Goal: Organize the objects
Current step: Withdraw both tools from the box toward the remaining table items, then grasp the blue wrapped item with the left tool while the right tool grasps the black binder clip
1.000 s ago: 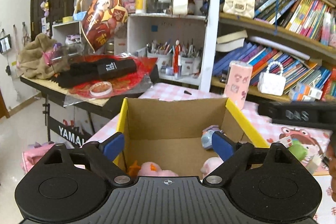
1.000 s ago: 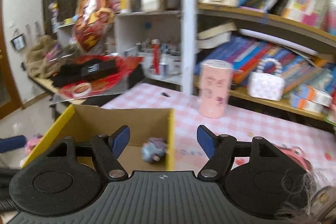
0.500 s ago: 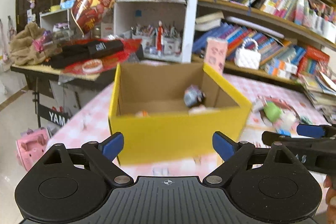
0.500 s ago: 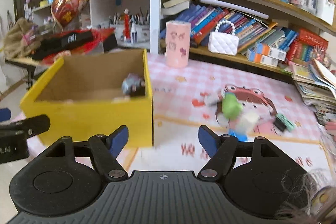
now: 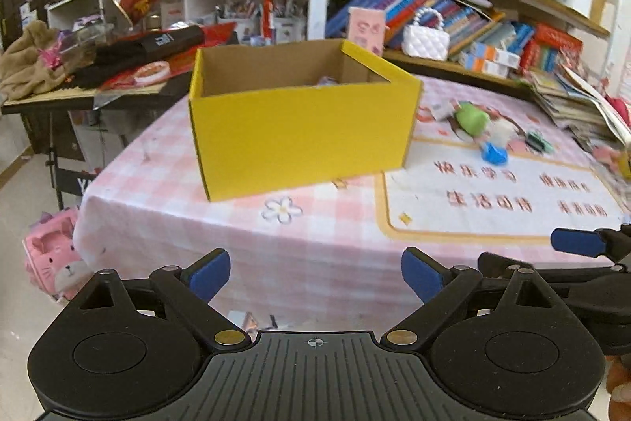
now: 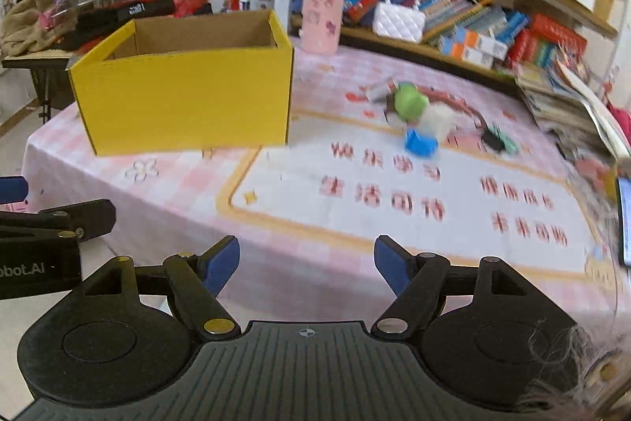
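Note:
A yellow cardboard box [image 5: 299, 129] stands on the pink checked tablecloth [image 5: 315, 243]; it also shows in the right wrist view [image 6: 185, 101]. A small toy barely shows inside it. To its right lie small toys: a green one [image 5: 471, 115], a blue one [image 5: 493, 152] and a dark green one [image 5: 538, 143]; the right wrist view shows the green toy [image 6: 410, 101] and blue toy [image 6: 422, 143]. My left gripper [image 5: 315, 273] is open and empty, off the table's front edge. My right gripper [image 6: 307, 263] is open and empty, beside it.
A pink canister [image 6: 321, 18] and a white handbag [image 6: 398, 20] stand behind the box. Bookshelves [image 5: 493, 6] line the back. A stack of papers [image 5: 572, 105] lies at the right. A cluttered side table [image 5: 98, 66] stands left. A pink toy [image 5: 51, 263] lies on the floor.
Both grippers have pulled back from over the box to beyond the table's front edge. The box and toys now look farther away. Both stay open and empty.

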### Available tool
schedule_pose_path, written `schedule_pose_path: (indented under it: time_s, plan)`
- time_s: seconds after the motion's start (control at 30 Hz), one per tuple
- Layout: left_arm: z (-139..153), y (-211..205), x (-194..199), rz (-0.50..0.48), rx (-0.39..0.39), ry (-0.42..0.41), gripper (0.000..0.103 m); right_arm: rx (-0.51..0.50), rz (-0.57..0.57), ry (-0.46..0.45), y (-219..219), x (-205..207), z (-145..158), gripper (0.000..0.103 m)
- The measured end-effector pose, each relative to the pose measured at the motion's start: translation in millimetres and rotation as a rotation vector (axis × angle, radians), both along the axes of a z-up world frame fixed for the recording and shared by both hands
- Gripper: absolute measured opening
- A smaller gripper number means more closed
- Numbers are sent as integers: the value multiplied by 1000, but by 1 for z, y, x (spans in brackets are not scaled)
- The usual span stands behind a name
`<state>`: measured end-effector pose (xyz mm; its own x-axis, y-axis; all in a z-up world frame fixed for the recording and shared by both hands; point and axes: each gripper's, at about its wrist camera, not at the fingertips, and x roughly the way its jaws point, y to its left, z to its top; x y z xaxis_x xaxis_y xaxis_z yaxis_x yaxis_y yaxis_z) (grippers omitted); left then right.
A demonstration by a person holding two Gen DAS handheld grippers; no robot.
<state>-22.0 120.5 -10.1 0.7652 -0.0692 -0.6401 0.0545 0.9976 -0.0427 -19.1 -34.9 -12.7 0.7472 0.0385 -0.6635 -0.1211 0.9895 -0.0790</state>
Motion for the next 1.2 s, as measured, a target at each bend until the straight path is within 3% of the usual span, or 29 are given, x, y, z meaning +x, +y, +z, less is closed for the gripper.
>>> schedule_pose_path:
  time_s: [0.53, 1.2]
  plan:
    - [-2, -35, 1, -152, 9, -7, 96, -22, -157, -9, -30, -23, 1, 77]
    - [-3, -111, 52, -264, 25, 1, 96, -18, -274, 16, -106, 19, 1, 79]
